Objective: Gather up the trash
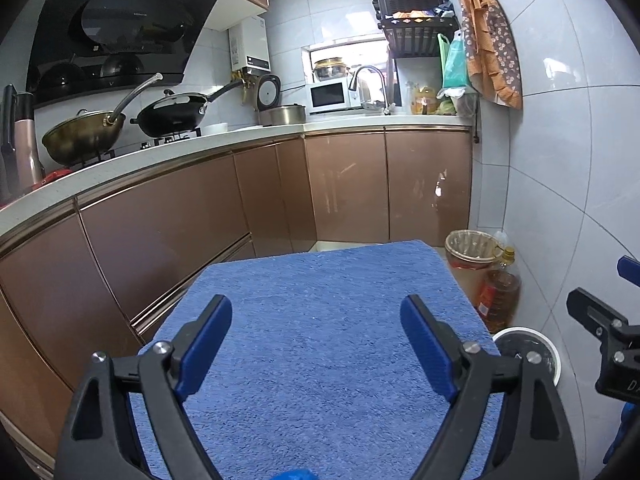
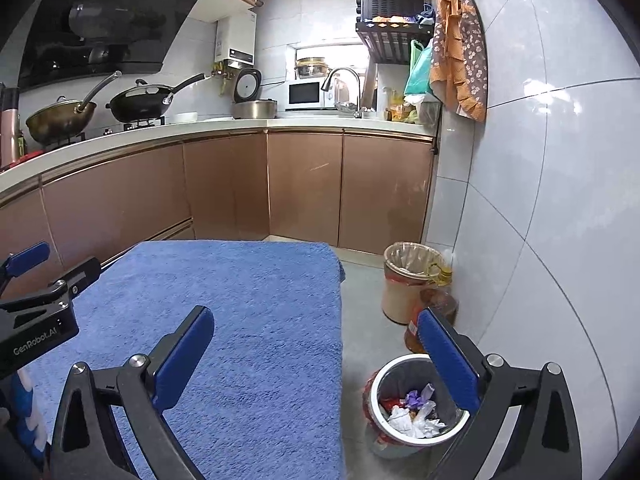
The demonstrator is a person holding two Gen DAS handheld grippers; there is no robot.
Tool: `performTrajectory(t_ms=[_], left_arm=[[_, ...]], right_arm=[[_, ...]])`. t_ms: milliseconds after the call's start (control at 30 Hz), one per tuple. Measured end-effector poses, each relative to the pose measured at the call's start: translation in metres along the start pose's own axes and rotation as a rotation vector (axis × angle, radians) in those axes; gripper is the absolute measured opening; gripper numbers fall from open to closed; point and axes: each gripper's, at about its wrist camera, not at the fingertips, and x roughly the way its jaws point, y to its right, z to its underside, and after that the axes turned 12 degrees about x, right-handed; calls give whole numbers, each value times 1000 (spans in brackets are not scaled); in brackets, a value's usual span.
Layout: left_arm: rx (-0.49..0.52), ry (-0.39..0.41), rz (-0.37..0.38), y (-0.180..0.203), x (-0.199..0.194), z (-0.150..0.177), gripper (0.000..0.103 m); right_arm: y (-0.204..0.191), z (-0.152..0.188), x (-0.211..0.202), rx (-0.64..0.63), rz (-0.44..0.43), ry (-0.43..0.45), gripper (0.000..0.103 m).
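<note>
A round metal trash bin (image 2: 394,378) stands on the floor to the right of the table, by the wall. Inside it lies crumpled white paper and a purple wrapper (image 2: 412,416). My right gripper (image 2: 316,316) is open with nothing between its fingers, straddling the table's right edge, its right finger (image 2: 452,356) in front of the bin. My left gripper (image 1: 316,312) is open and empty above the blue towel (image 1: 320,272) that covers the table. The left wrist view shows only part of the bin (image 1: 550,354), with the right gripper (image 1: 592,312) at the frame's right edge.
A taller bin with a clear liner (image 2: 404,280) and an oil bottle (image 2: 436,308) stand further along the white tiled wall (image 2: 540,200). Brown cabinets (image 2: 240,184) under a counter run along the left and the back. Grey floor (image 2: 360,312) lies between table and bins.
</note>
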Motion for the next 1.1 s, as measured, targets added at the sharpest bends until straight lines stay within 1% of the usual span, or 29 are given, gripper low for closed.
performTrajectory(t_ms=[133, 500, 1100], left_arm=[[6, 6, -6, 2, -1, 0, 86], [28, -4, 29, 12, 6, 0, 86], [26, -6, 47, 13, 5, -1, 86]], right_arm=[[2, 0, 0, 9, -5, 3, 103], [9, 4, 4, 29, 2, -9, 103], [11, 4, 4, 35, 3, -8, 103]])
